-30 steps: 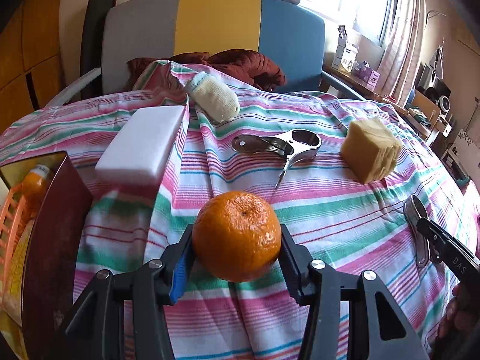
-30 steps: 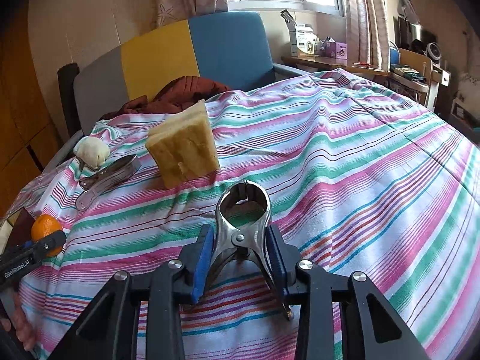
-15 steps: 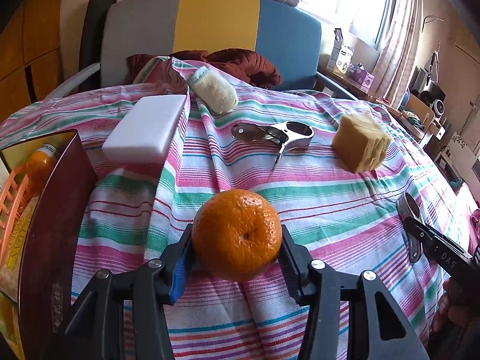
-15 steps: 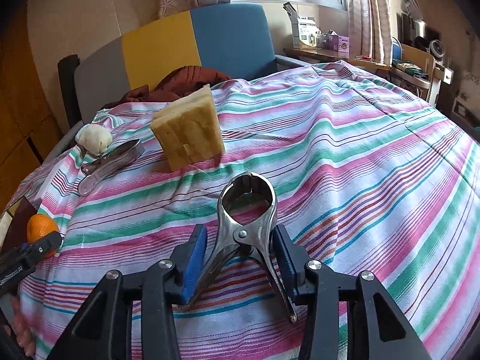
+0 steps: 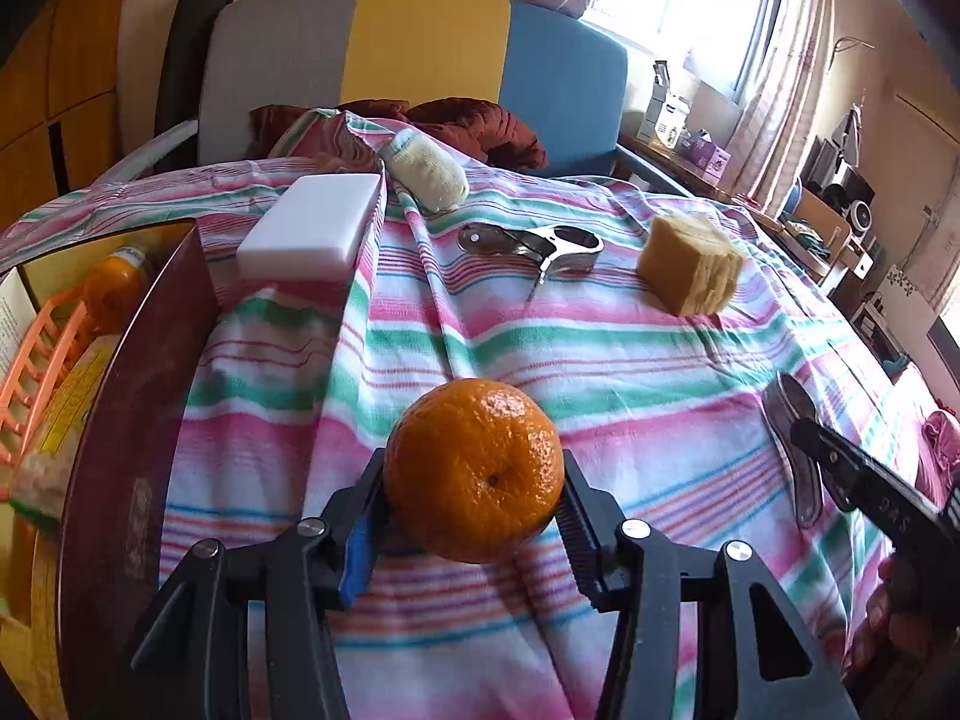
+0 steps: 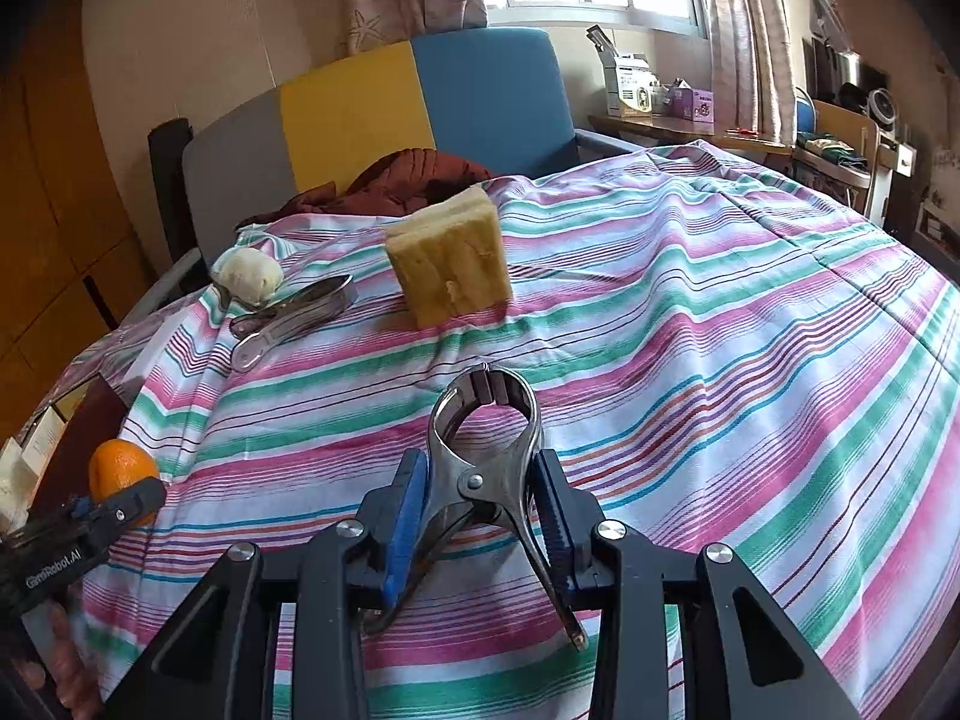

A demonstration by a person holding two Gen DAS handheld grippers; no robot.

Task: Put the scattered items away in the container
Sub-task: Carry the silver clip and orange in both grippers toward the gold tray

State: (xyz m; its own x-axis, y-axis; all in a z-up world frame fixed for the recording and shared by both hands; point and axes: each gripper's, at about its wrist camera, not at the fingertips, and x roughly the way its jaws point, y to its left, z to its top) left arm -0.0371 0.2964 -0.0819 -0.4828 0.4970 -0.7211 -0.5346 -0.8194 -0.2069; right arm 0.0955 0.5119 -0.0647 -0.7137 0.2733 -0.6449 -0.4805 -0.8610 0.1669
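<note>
1. A mandarin orange [image 5: 474,471] is pinched between the two fingers of the left claw [image 5: 471,510] and is held above the striped cloth [image 5: 630,372], clear of it.
2. A metal spring clamp [image 6: 483,456] is gripped at its handles by the right claw [image 6: 480,516], with the clamp's rounded tips pointing forward over the cloth.
3. The container, a dark red box [image 5: 129,420], is seen at the left edge of the left wrist view, just beside the held orange; an orange plastic basket [image 5: 36,360] and an orange-coloured bottle [image 5: 117,285] are seen inside it.
4. A white rectangular block [image 5: 312,228] is seen lying on the cloth just beyond the box.
5. A rolled cream sock [image 5: 429,174] is seen past the block, near a brown-red bundle of fabric [image 5: 480,126].
6. A second metal clamp [image 5: 534,243] is seen lying flat on the cloth, between the sock and a yellow sponge [image 5: 690,267].
7. The sponge is seen standing on the cloth, apart from the other items.
8. A chair with grey, yellow and blue back panels [image 5: 420,60] is seen behind the covered surface.
</note>
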